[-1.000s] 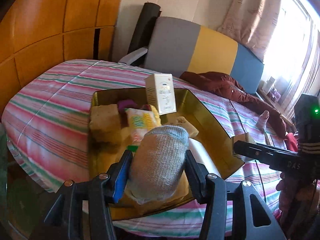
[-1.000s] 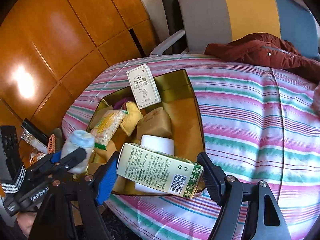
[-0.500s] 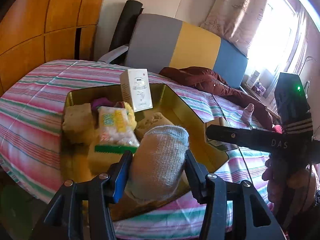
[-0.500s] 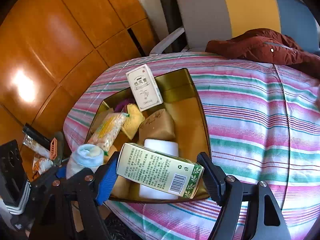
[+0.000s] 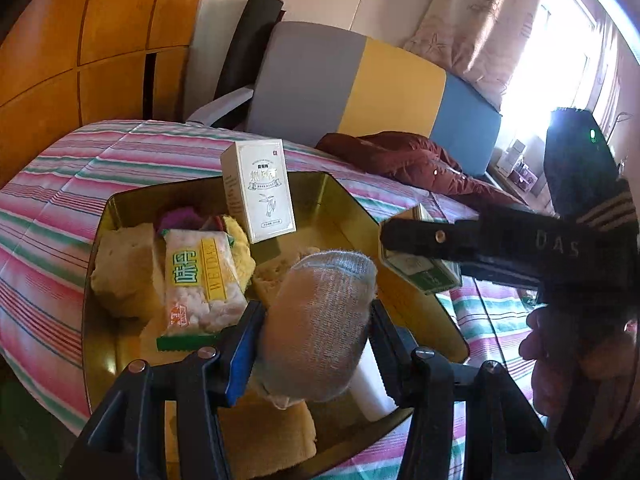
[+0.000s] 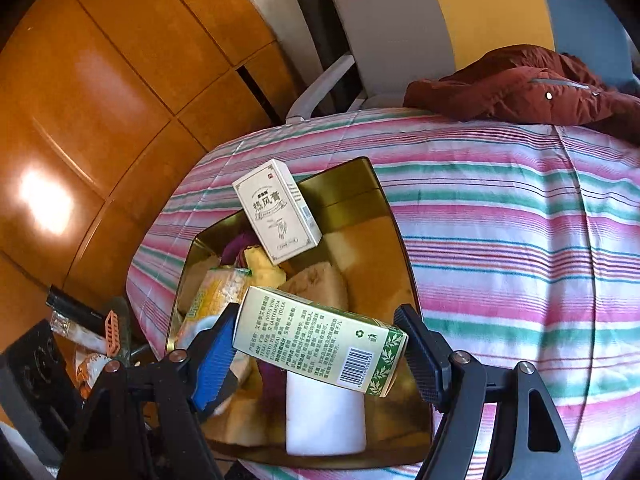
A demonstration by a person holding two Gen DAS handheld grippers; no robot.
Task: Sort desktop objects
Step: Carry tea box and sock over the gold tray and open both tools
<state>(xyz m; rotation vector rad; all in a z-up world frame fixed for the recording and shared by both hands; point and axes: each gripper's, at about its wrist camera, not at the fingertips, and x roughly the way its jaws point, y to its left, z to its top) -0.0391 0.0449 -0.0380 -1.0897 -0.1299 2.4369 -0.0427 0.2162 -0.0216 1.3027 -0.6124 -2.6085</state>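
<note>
Left tool (image 5: 316,312): pinching a rolled grey sock (image 5: 320,320), one pad on each flank, the toe end bulging out ahead of the fingers at 12 o'clock.
Right tool (image 6: 316,344): clamped on a green carton (image 6: 320,346) by its two short ends, the carton lying crosswise and tilted, barcode end low towards 4 o'clock.
Where they are: both loads hang over the gold tray (image 5: 340,196), which sits on a striped bed (image 6: 500,240), not a desk; in the left view the green carton shows at 3 o'clock over the tray's right rim.
Tray contents: a white box (image 5: 260,190) upright at the far side, 12 o'clock; a snack packet (image 5: 202,280) at 9 o'clock; yellowish spongy blocks around it; a white roll (image 6: 324,416) right under the green carton.
Sock, handling: soft and light, I'd say. It squashes under the pads, so a mid-roll pinch suits it; no harm if dropped.
Carton, handling: thin card, light, probably hollow-feeling. The end-to-end grip is the stiffest line, but the glossy faces could slip and a harder squeeze may dent it.
Where to set down: the tray's right half at 2 o'clock looks barest; the left is crowded.
Risk: the upright white box could topple if nudged.
</note>
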